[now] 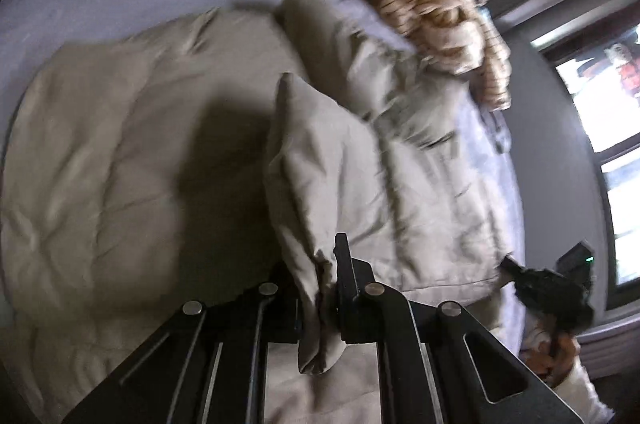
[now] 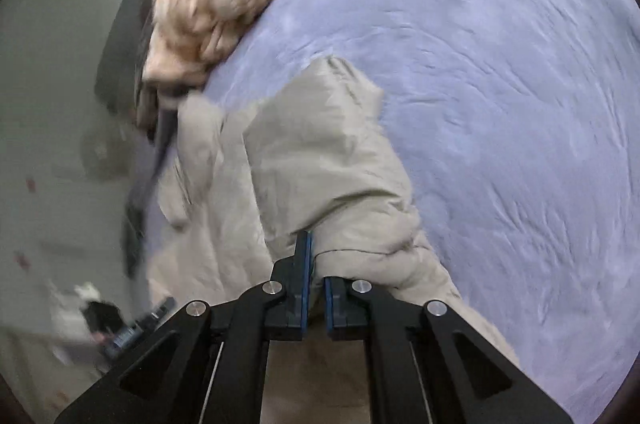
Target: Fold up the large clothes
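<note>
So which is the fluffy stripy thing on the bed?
Start at the big lavender bedsheet. The plain beige padded jacket lies on it. Just past the jacket, at the bed's edge, sits the cream knitted bundle, the only thing with thin dark stripes.

Bare lavender bed sheet [image 2: 500, 104] beyond the beige garment [image 2: 320, 164] offers clear passage. A heap of striped cream clothes [image 2: 208, 12] obstructs the bed edge, touching the garment's far end.
</note>
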`<state>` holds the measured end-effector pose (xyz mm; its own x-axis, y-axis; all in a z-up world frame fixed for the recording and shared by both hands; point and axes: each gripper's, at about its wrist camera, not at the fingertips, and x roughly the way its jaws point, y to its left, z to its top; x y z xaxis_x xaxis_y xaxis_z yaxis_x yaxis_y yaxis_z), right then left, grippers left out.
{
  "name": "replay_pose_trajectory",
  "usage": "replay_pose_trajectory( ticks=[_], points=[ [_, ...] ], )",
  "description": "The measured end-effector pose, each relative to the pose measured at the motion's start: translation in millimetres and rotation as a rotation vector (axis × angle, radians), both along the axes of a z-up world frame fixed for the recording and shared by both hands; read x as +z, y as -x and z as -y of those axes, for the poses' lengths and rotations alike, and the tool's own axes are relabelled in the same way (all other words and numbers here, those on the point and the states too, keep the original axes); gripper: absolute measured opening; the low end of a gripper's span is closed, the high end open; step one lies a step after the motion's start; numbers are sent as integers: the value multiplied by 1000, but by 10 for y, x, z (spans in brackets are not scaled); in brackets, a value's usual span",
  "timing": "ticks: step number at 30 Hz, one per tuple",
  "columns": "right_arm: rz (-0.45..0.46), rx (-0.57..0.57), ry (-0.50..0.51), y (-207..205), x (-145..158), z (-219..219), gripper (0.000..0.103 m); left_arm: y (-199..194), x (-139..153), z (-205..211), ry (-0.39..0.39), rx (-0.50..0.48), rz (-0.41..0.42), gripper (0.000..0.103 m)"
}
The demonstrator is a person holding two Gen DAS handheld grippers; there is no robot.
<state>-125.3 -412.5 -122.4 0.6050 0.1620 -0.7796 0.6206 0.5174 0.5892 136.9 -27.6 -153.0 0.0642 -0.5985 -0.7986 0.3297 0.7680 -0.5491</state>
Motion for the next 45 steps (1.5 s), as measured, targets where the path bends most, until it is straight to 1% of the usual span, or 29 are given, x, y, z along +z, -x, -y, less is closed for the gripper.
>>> replay_pose_trajectory(
  ticks=[2, 4, 6, 7, 8, 9, 10, 11, 12, 13, 15, 16, 18, 21, 22, 23, 24, 25, 27, 28, 30, 32, 34, 36, 37, 39, 41, 42, 45],
  points=[
    [-68, 52, 37, -140, -152, -77, 6, 19, -92, -30, -19, -1, 4, 13],
    [-131, 73, 32, -152, -301, -100, 6, 44, -128, -3, -45, -8, 19, 13],
    [-123, 103, 28, -121, -235, -116, 13, 63, -113, 8, -60, -17, 37, 13],
    [-116, 126, 36, -120, -178, -122, 19, 55, -122, 34, -61, -18, 36, 13],
    [-90, 168, 41, -89, -80, -139, 36, 48, -124, 34, -59, -18, 32, 13],
    [-55, 203, 40, -50, 5, -155, 57, 41, -124, 33, -58, -17, 29, 13],
    [-13, 232, 40, -17, 108, -165, 64, 42, -129, 17, -58, -16, 27, 13],
    [26, 244, 44, 37, 208, -160, 67, 39, -130, 21, -60, -14, 27, 13],
    [53, 232, 53, 87, 284, -107, 67, 40, -132, 26, -63, -13, 28, 13],
    [79, 182, 63, 137, 344, 10, 67, 42, -136, 22, -66, -13, 29, 13],
    [98, 75, 52, 193, 318, 244, 67, 43, -140, 44, -73, -13, 31, 13],
    [96, 9, 30, 203, 241, 387, 67, 44, -142, 49, -74, -13, 31, 13],
    [93, -76, -44, 156, 2, 618, 67, 48, -143, 46, -76, -14, 29, 13],
    [108, -131, -237, 0, -417, 817, 66, 46, -145, 52, -84, -18, 29, 13],
    [123, -117, -319, -106, -532, 827, 61, 39, -147, 70, -90, -18, 30, 13],
    [127, -95, -343, -198, -542, 786, 22, 36, -141, 81, -100, -15, 34, 13],
    [117, -57, -324, -303, -488, 760, 12, 30, -133, 102, -105, -13, 36, 13],
    [121, -23, -263, -373, -363, 731, 10, 29, -124, 120, -107, -8, 36, 13],
    [134, 51, -183, -432, -176, 676, 7, 37, -104, 173, -101, -4, 38, 13],
    [116, 75, -140, -429, -126, 688, 7, 35, -110, 208, -92, -6, 39, 13],
    [33, 92, -65, -419, -168, 704, 7, 30, -134, 284, -87, -11, 42, 13],
    [-48, 111, -14, -426, -324, 747, 7, 32, -164, 357, -80, -11, 49, 13],
    [-74, 110, 2, -424, -480, 741, 8, 33, -193, 376, -91, -13, 54, 13],
    [-67, 97, 1, -404, -519, 742, 9, 41, -178, 362, -102, -15, 56, 15],
    [-64, 84, 3, -381, -503, 737, 9, 46, -157, 340, -114, -15, 59, 18],
    [-68, 81, 20, -326, -443, 721, 11, 67, -94, 279, -148, -2, 77, 37],
    [-87, 79, 60, -320, -322, 697, 14, 99, 18, 169, -181, 21, 118, 52],
    [-89, 72, 81, -274, -234, 685, 14, 117, 102, 97, -187, 34, 147, 52],
    [-97, 46, 140, -106, -9, 615, 14, 104, 266, -39, -172, 49, 185, 51]
  ],
)
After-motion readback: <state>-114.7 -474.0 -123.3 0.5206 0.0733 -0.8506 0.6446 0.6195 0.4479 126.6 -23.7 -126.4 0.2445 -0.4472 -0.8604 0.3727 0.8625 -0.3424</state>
